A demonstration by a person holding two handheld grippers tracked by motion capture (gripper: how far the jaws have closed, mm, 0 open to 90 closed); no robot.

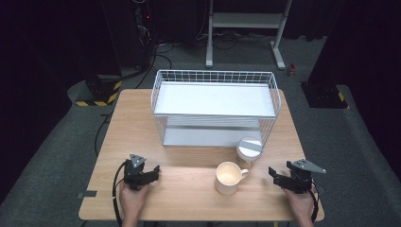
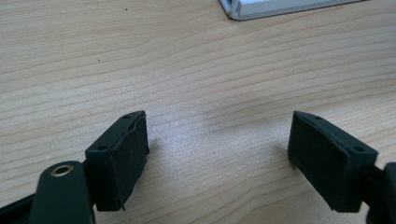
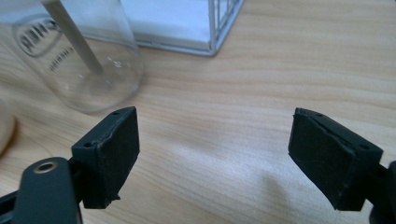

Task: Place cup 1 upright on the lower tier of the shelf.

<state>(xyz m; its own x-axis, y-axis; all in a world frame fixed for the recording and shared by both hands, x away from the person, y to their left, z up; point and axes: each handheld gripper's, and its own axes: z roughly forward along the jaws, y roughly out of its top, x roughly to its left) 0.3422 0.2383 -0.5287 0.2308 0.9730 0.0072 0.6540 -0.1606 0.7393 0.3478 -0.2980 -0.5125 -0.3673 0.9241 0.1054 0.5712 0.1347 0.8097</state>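
The glass jar (image 3: 79,56) carries raised lettering on its wall, too blurred and cut off to read; a grey strip crosses its lid. It stands on the table (image 1: 189,184) just in front of the white wire basket (image 1: 215,106), with the cream mug (image 1: 228,177) just beside it, handle towards the right tool (image 1: 275,176). Both the right tool and the left tool (image 1: 153,172) rest low at the table's near edge, jaws spread, bare wood between them.
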